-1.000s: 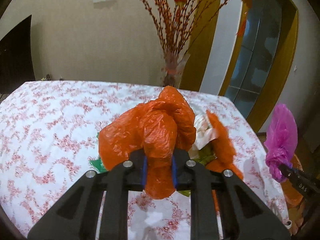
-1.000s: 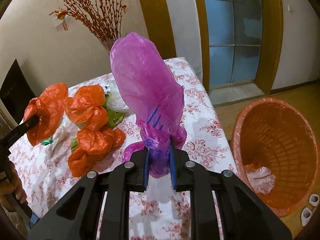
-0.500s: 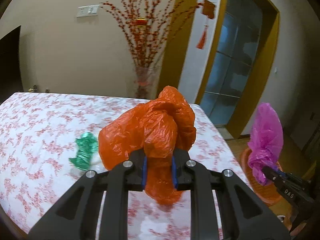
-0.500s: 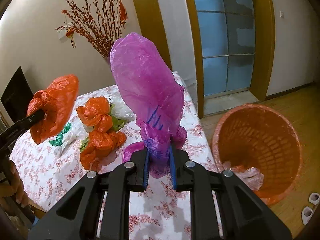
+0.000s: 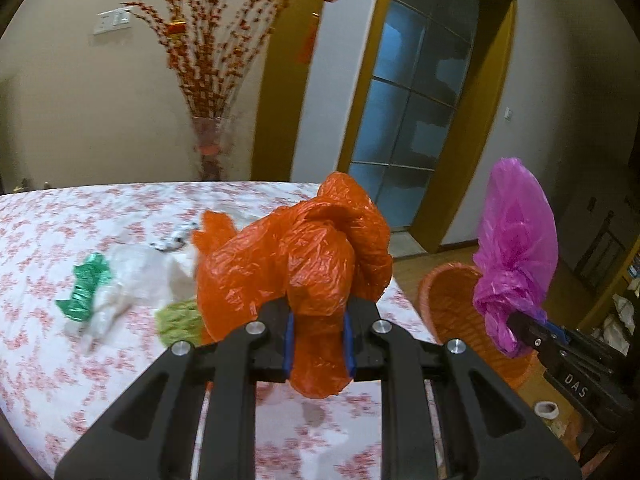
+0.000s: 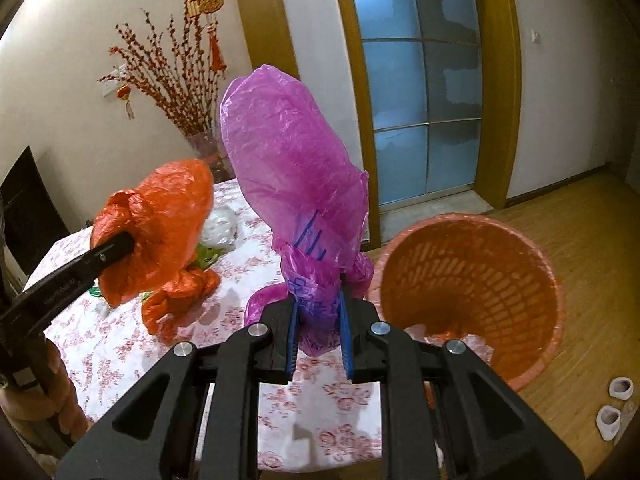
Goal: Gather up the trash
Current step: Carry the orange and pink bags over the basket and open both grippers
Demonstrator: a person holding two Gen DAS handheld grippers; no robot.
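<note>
Off the desk's [image 6: 120,356] right edge stands the orange basket [image 6: 472,280], nearest your right gripper [image 6: 318,344], fingers clamped on the purple bag [image 6: 292,168]; your left gripper [image 5: 318,344], farther left, pinches the orange bag [image 5: 296,264]

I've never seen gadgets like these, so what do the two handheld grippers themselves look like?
Both the left gripper and the right gripper are matte black, angular linkage frames with triangular cut-outs and round silver pivot bolts. Each ends in two fingers lined with blue pads. Seen sideways from the left camera, the right gripper bears white letters "DAS". No cables or sleeves show.
</note>
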